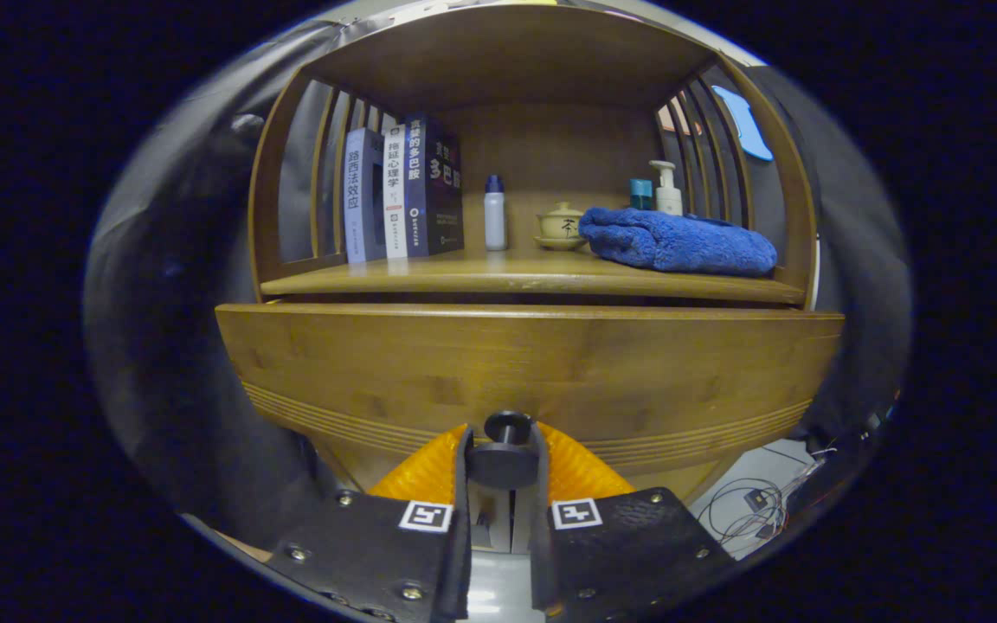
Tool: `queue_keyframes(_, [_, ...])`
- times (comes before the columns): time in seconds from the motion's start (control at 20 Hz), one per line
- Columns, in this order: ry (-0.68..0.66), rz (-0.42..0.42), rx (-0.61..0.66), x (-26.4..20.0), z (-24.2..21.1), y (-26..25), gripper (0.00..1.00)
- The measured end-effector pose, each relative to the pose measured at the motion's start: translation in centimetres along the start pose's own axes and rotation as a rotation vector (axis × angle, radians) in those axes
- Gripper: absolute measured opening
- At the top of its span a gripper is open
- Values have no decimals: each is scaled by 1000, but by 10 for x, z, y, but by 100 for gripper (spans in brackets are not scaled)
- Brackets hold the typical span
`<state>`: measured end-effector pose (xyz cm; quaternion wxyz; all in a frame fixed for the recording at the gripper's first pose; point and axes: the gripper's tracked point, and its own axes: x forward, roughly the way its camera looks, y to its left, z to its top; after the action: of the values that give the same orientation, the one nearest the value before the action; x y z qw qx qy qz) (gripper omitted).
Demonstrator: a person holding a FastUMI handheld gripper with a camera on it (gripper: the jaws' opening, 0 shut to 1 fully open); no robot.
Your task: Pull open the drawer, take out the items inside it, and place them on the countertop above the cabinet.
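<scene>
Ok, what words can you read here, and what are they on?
"路西法效应": pale book, on its spine.
"心理学", top blurred: white book.
"多巴胺", top blurred: dark book.
"茶": teapot.
White bottle, pump bottle: too small to read.
Tongs, shut on the drawer knob: square markers, no words.

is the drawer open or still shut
Partly open: the drawer front stands forward of the shelf edge, with a dark gap between. The gripper is shut on its knob.

The wooden drawer (pixel 530 368) stands slightly pulled out beneath the countertop (pixel 516 281) — its front grooved along the lower edge. Its dark round knob (pixel 507 433) sits low and central — clamped between the gripper (pixel 503 463) fingers.
</scene>
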<state>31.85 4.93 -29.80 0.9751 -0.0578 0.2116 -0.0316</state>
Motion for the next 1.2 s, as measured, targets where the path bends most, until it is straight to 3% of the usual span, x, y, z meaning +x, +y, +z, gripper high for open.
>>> queue_keyframes(0.4, [27, 29, -16, -70, -21, 7, 28])
queue_keyframes(0.9, [117, 55, -19, -102, -43, 11, 27])
queue_keyframes(0.95, [144, 60, -11, -102, -45, 11, 35])
queue_keyframes(1.2, [166, 105, 79, -143, -32, 17, 50])
